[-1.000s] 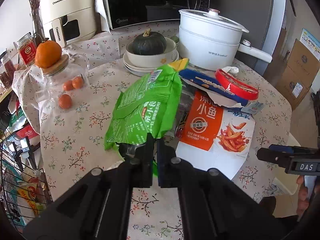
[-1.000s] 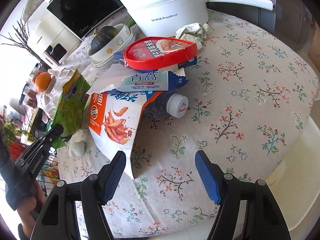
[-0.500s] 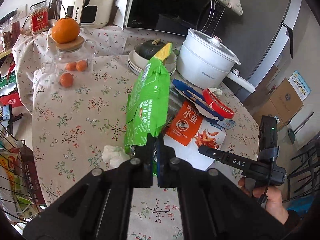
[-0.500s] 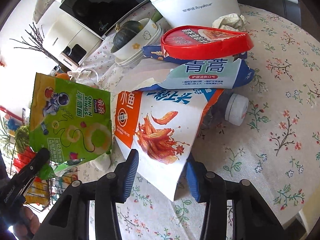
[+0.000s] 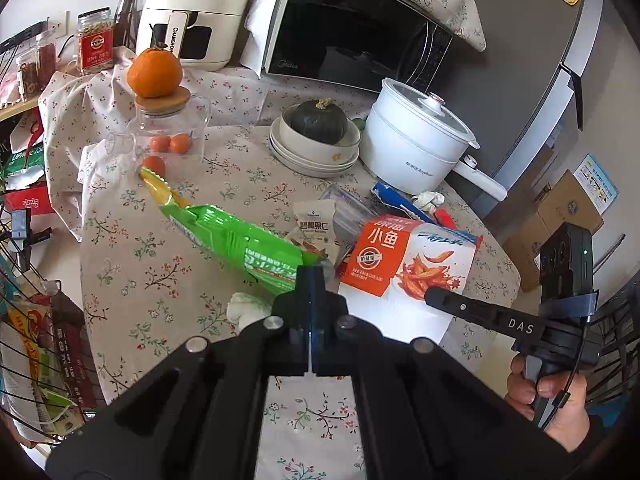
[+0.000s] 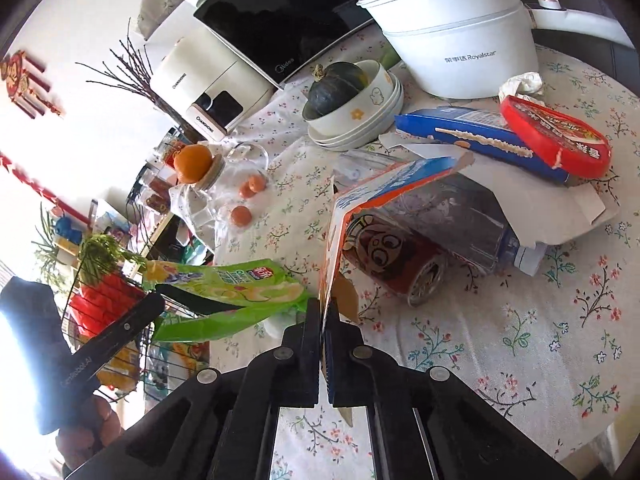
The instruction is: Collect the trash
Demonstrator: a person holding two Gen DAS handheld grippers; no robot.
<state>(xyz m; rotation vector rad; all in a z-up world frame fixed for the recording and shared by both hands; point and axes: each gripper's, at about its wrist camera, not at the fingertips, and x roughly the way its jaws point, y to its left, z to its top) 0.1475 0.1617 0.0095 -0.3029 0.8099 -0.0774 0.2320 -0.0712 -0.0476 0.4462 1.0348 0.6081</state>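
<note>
My left gripper is shut on a green snack bag, held above the flowered table; the bag also shows in the right wrist view. My right gripper is shut on the edge of an orange-and-white fish snack packet, lifted on edge; it shows in the left wrist view. Under it lie a red can and a clear plastic bottle. A blue wrapper, a red tray lid, a crumpled tissue and a small nut packet lie nearby.
A white pot, stacked bowls with a dark squash, a glass jar topped by an orange, a microwave and an air fryer stand at the back. A wire basket with wrappers is at the left.
My right gripper has closed on the fish snack packet and tipped it up, uncovering the can and bottle. My left gripper has swung the green bag down from upright and to the left.
</note>
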